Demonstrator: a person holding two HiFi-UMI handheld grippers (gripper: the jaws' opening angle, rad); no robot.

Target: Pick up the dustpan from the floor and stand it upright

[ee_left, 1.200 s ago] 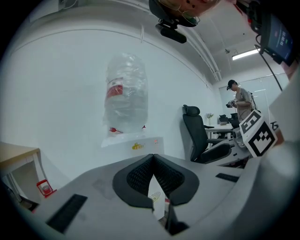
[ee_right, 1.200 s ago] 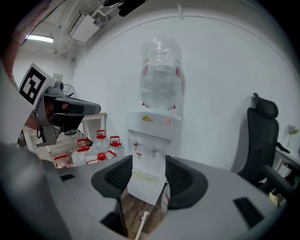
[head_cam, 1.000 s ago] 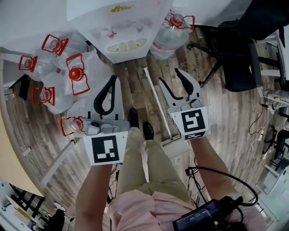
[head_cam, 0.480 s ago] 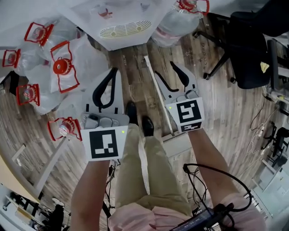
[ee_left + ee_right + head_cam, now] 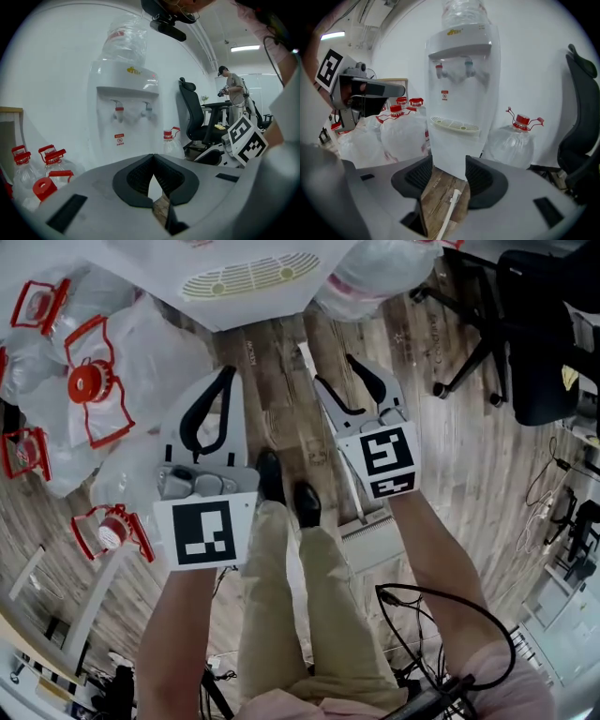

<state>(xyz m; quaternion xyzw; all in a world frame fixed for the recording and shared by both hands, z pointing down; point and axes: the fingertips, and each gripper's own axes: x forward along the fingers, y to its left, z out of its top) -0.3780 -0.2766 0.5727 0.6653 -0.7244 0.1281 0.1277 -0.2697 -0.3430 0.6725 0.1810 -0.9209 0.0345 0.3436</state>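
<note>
Floor [image 5: 281, 362]: brown wood-grain planks. Dustpan [image 5: 375, 540]: white. Left gripper [image 5: 228, 376], right gripper [image 5: 336, 371]: grey, black pads [image 5: 485, 180], black-and-white square markers [image 5: 204, 532]. Water dispenser [image 5: 248, 282]: white. Jugs [image 5: 89, 381]: clear, red caps. Chair [image 5: 544, 343]: black. Trousers [image 5: 281, 596]: khaki.

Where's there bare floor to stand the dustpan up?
Bare floor lies between the dustpan and the office chair, with a narrower strip between the water dispenser and the shoes. The left side is crowded with water bottles.
</note>
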